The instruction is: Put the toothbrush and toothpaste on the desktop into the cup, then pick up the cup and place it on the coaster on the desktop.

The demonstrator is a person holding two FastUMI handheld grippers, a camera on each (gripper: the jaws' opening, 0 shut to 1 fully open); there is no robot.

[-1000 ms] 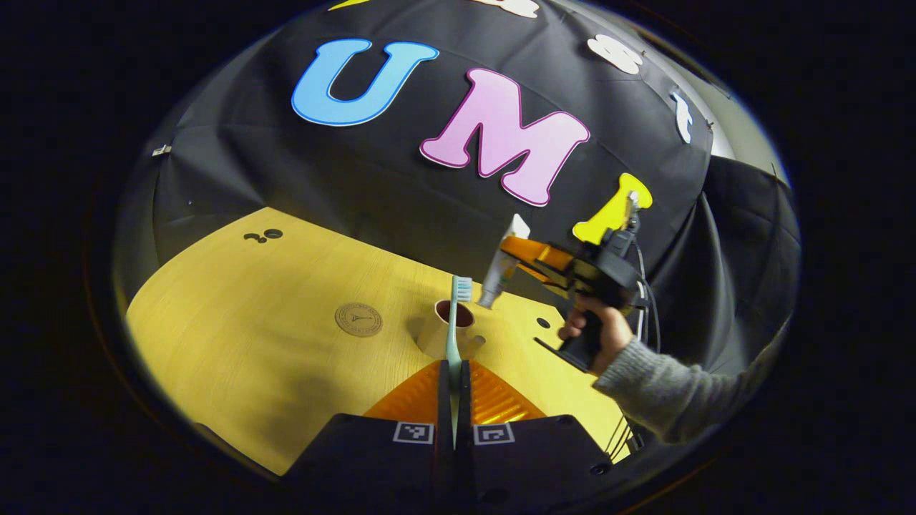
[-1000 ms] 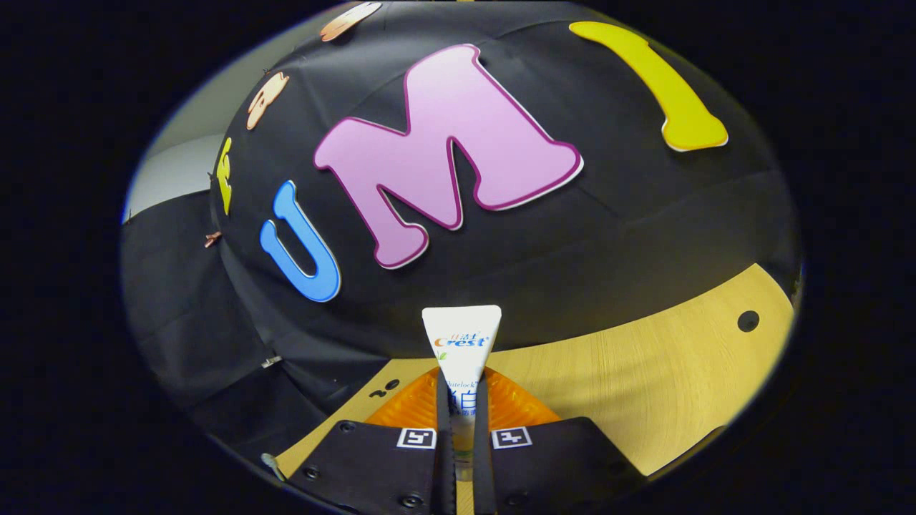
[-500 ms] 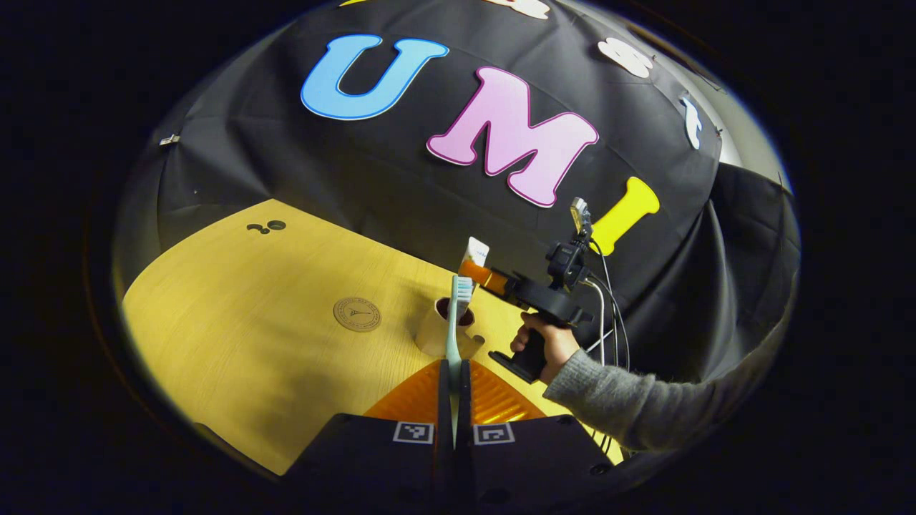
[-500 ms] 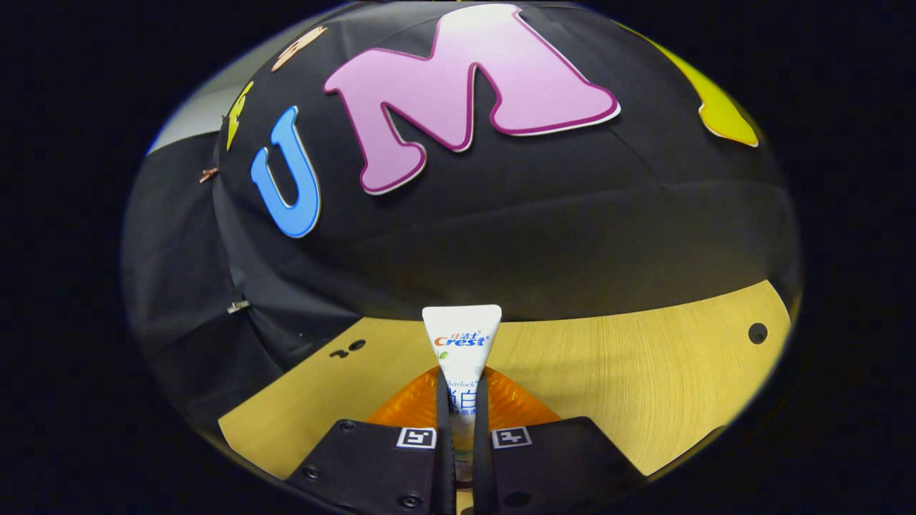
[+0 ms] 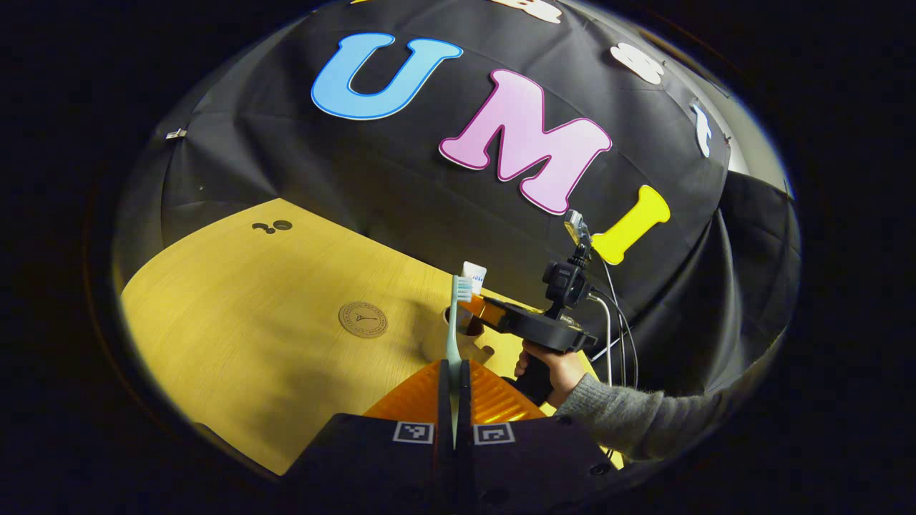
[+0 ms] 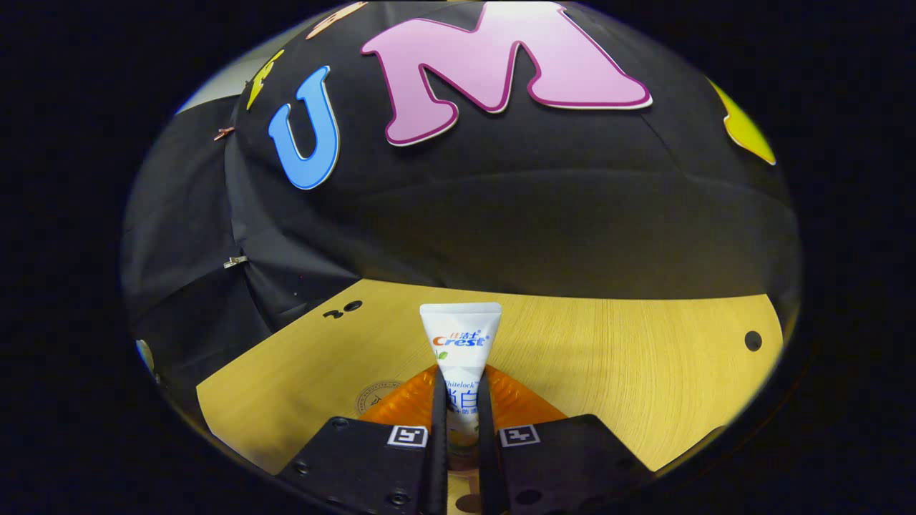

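Right gripper (image 6: 458,418) pinching toothpaste (image 6: 460,343) mid-tube: light, soft, likely to buckle. Left gripper (image 5: 454,390) clamped on toothbrush (image 5: 456,322) handle, stiff and slim; cup (image 5: 458,335) just beyond fingertips.

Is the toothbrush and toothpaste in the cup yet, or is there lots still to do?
Not yet. The left gripper holds the toothbrush upright near the cup. The right gripper holds the toothpaste right above the cup, seemingly going in; whether its lower end is inside is hidden. Nothing is released. Afterwards the cup must go onto the coaster, which sits bare beside it.
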